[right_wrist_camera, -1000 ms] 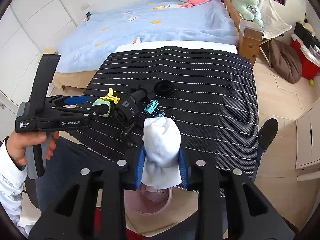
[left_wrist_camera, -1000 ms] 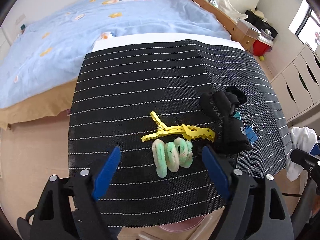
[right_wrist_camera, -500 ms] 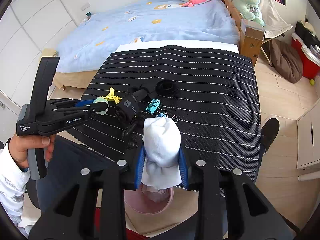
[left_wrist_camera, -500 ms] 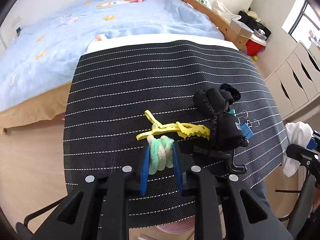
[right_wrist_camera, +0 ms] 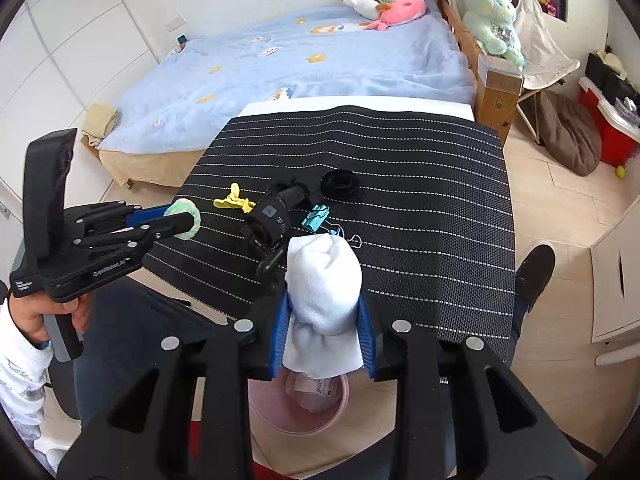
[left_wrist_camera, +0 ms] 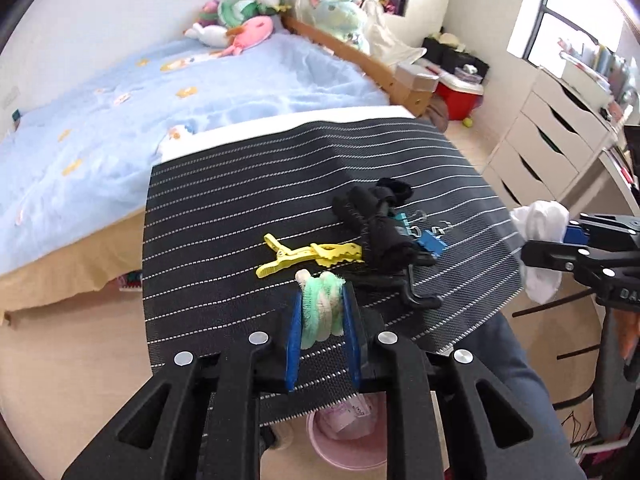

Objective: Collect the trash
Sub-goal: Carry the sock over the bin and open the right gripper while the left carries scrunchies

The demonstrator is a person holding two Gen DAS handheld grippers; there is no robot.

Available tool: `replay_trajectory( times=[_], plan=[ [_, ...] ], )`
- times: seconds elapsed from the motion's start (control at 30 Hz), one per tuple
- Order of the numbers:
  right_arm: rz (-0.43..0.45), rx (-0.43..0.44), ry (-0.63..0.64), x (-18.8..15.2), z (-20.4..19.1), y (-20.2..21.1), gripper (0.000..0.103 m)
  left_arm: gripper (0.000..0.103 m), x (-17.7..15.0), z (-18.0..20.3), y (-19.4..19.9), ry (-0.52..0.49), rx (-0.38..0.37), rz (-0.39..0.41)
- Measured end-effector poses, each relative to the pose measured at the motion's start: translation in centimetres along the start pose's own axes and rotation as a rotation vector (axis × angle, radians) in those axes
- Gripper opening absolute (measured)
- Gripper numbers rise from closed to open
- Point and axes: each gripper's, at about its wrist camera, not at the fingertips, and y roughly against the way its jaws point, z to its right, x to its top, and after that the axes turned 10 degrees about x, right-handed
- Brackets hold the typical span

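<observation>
Green-and-white fuzzy coil (left_wrist_camera: 321, 305) sits pinched between the left tool's (left_wrist_camera: 322, 322) blue pads, lifted just off the striped desk (left_wrist_camera: 240, 216) beside the yellow clip (left_wrist_camera: 310, 255); right tool (right_wrist_camera: 322, 322) clamps a white cloth wad (right_wrist_camera: 322, 280) above the pink bin (right_wrist_camera: 256, 408)

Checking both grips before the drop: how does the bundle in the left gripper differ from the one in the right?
The left gripper holds a green-and-white fuzzy coil, small and ropy; the right gripper holds a plain white cloth wad, bulkier and smooth. The coil sits over the striped mat; the wad hangs above the pink bin. Both are clamped between blue pads.
</observation>
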Motion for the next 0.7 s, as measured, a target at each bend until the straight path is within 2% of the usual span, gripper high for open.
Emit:
replay_trajectory(
  times=[0.37,0.7],
  plan=[
    [0.063,-0.001,0.082,-2.3,-3.2,2.9,0.03,0.018,-2.7,1.3,5.2,-0.061,-0.032,0.113],
    [0.066,-0.005,0.148,-5.2,-6.0,3.5,0.03,0.018,-6.0,2.2,7.0,-0.088,-0.066,0.145]
  ],
)
